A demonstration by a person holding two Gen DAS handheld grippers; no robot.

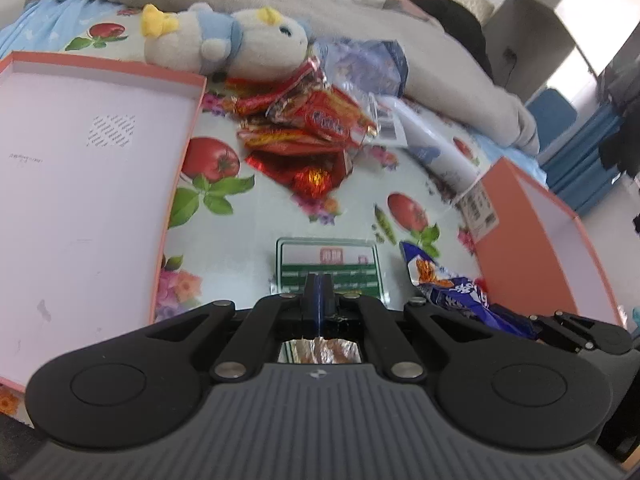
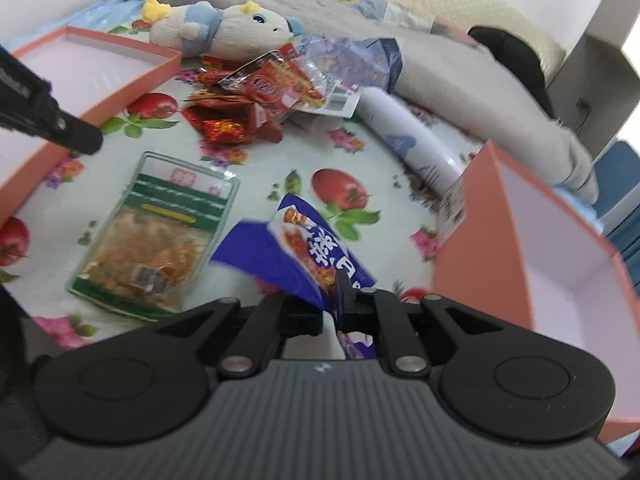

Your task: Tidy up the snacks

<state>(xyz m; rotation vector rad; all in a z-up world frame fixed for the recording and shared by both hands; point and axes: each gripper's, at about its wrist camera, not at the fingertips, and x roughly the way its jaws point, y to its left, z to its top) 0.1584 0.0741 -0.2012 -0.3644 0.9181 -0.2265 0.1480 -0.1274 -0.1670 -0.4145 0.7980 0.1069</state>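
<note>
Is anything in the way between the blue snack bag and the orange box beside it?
No. The right gripper already pinches the blue snack bag, and the open orange box sits right beside it with only bare flowery cloth between.

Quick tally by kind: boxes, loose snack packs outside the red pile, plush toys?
Orange cardboard box halves: 2 (shallow tray, deeper box)
Loose packs: 2 (blue-purple foil pack, green-trimmed clear pack)
White-and-blue plush toy: 1
Total: 5
</note>
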